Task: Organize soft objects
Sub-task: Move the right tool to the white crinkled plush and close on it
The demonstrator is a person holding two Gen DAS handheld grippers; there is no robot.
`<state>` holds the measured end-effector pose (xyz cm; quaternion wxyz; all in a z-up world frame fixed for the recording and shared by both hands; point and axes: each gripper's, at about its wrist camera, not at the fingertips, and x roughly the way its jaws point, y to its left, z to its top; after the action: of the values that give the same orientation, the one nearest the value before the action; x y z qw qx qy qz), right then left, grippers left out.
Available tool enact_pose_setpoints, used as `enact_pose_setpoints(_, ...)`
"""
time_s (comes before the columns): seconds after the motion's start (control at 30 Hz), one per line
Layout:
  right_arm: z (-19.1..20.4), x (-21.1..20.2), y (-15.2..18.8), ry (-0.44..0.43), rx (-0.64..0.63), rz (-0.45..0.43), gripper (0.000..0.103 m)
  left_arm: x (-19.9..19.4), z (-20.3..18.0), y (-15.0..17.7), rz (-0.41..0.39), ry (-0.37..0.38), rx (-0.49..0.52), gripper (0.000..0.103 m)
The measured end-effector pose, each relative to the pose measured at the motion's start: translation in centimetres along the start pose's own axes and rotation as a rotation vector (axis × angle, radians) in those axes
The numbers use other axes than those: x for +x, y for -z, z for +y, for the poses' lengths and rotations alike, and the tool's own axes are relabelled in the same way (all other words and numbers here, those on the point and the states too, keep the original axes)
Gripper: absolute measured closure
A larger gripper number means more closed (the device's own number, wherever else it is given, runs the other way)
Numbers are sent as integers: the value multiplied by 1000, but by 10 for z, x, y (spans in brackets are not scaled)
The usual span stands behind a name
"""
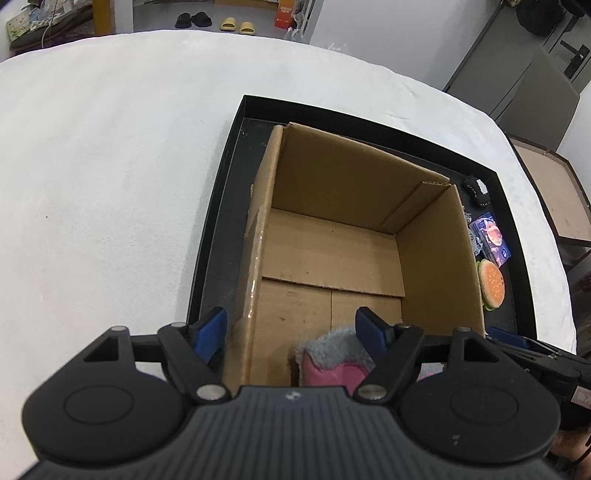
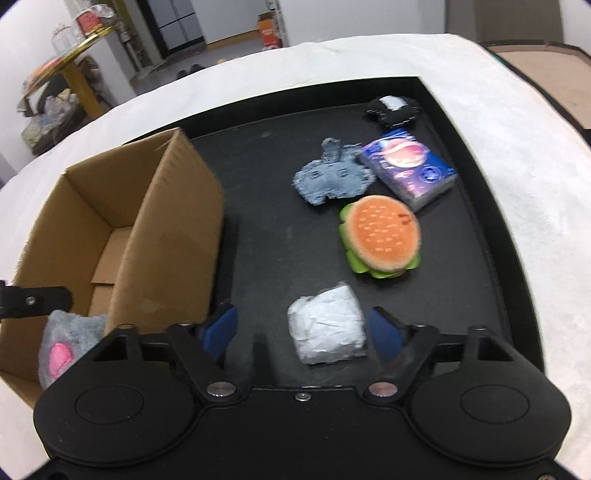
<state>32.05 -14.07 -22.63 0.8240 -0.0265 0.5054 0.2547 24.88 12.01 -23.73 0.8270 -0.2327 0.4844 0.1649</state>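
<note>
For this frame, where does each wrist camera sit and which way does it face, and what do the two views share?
Left wrist: above the cardboard box, looking down into it; the open left gripper straddles its left wall, over the grey-pink plush.
Right wrist: over the black tray, facing the white packet, burger plush and tissue pack; the open right gripper shows.
Shared: box, tray, grey-pink plush, burger plush, tissue pack.

No lettering can be read: print on the blue tissue pack (image 2: 409,170) and the distant orange box (image 1: 286,14) is too blurred
</note>
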Motion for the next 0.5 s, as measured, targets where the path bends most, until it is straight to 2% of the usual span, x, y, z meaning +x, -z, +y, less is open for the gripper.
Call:
enact_pose_setpoints(0.07, 2, 3, 1, -6, -20, 10, 62, 3, 0, 0, 5, -3, -2, 28)
enact_pose_setpoints(0.5, 5, -9, -9, 18, -20, -33, 62, 3, 9, -1, 3, 9, -21, 28)
